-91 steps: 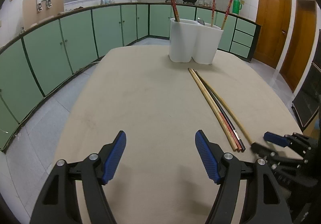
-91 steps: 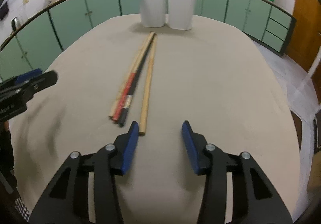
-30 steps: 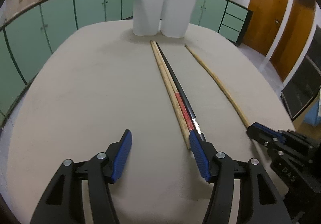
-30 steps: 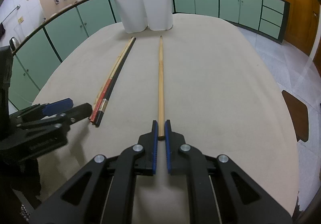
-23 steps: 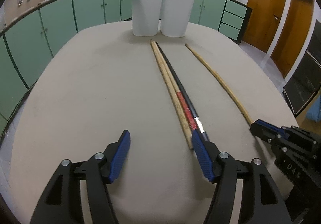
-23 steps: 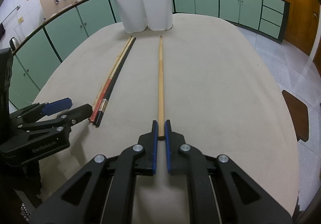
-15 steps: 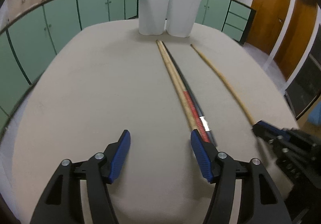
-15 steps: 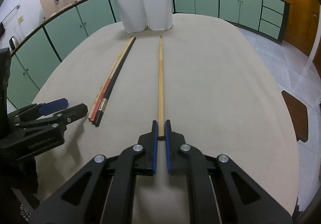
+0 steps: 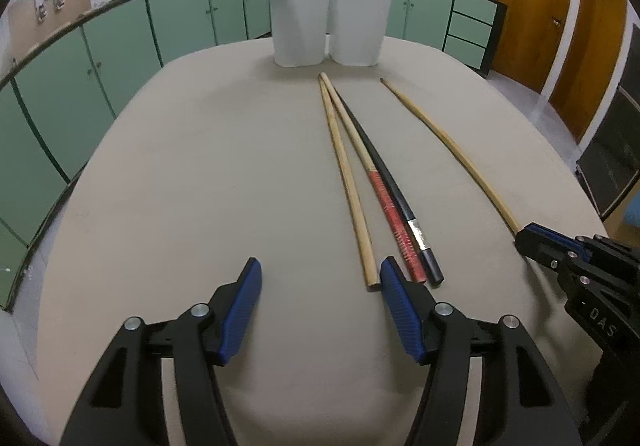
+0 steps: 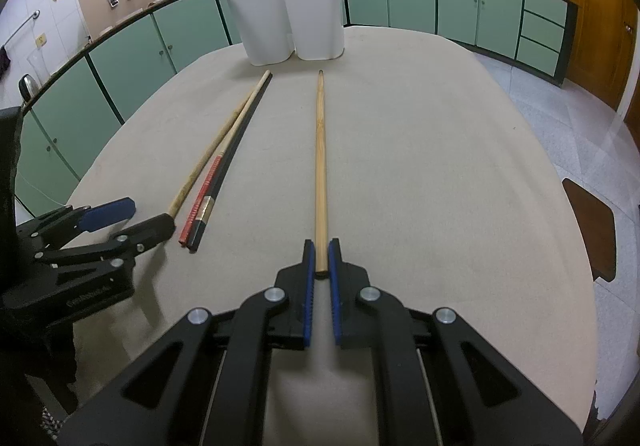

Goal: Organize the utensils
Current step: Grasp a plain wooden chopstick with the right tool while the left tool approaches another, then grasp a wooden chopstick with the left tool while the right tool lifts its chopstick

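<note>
My right gripper [image 10: 321, 258] is shut on the near end of a long bamboo chopstick [image 10: 320, 150], which lies on the table pointing at the holder. It also shows in the left wrist view [image 9: 444, 142]. My left gripper [image 9: 320, 278] is open, just short of the near ends of a pale wooden chopstick [image 9: 346, 178], a red-handled chopstick [image 9: 384, 190] and a black chopstick [image 9: 394, 194]. These three lie side by side; the wooden one's end is beside the right pad [image 9: 400, 310]. A white two-cup holder [image 9: 326, 30] with several chopsticks stands at the far end.
The beige table [image 9: 200, 174] has rounded edges. Green cabinets [image 9: 120, 58] curve around the room. Wooden doors [image 9: 560, 26] are at the right. A dark chair seat [image 10: 588, 222] sits off the table's right side.
My left gripper has shifted so the three chopsticks' ends now lie nearer its right pad. My right gripper stays shut on the bamboo chopstick, unmoved.
</note>
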`<state>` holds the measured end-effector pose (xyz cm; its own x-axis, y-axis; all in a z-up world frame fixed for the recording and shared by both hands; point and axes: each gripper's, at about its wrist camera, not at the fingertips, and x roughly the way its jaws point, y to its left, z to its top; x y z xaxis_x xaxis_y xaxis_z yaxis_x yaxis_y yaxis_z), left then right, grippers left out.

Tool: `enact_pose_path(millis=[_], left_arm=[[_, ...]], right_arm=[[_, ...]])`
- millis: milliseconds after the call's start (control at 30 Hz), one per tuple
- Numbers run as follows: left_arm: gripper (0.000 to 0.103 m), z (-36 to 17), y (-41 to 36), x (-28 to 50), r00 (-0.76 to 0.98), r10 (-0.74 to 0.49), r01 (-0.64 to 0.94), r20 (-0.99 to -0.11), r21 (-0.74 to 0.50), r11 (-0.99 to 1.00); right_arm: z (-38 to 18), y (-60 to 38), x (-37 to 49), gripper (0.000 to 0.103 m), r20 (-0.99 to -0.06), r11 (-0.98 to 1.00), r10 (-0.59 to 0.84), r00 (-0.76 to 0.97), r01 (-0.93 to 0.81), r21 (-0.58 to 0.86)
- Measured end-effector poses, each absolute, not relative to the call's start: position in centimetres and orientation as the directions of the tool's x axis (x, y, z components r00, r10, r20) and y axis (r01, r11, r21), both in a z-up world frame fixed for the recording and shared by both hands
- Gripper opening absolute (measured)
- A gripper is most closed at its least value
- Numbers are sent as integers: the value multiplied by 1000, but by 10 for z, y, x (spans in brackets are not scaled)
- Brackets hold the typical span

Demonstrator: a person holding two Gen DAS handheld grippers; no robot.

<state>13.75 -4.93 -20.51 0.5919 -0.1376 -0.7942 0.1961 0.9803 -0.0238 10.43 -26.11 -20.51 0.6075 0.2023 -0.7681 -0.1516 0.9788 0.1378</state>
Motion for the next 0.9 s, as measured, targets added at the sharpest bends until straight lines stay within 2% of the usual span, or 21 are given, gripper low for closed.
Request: enact_pose_path(millis=[167,267,300,367,433,500,700,900], left_arm=[[62,-203,-48,136,588,-180,192,-788,-80,978],[60,-206,-53,136,594,-153,196,-790,-43,980],[56,-207,-55,135,601,-139,195,-787,-24,981],[47,-207,-57,135,605,-145,198,-783,-28,980],[23,-206,-58,135,605,-161,205,-780,-43,978],[9,-206,-59,136,604,-176,215,-777,-53,975],[7,-202,-56,134,612,-195,210,-766,-80,975],[7,-170,-47,128,660,-202,203,-724,-86,975]], right_arm=[[-205,-260,103,9,-767,978,207,607,-161,136],[-205,-260,104,10,-769,977,206,605,-163,134],[-205,-261,104,10,-769,977,208,604,-163,136],[-206,-261,104,7,-770,977,210,603,-163,139],[-206,-262,104,7,-769,976,216,601,-162,148],[-206,-262,105,7,-768,974,223,600,-161,157],[-202,-263,102,6,-763,973,229,604,-163,162],[-179,-265,97,6,-735,973,231,637,-168,160]])
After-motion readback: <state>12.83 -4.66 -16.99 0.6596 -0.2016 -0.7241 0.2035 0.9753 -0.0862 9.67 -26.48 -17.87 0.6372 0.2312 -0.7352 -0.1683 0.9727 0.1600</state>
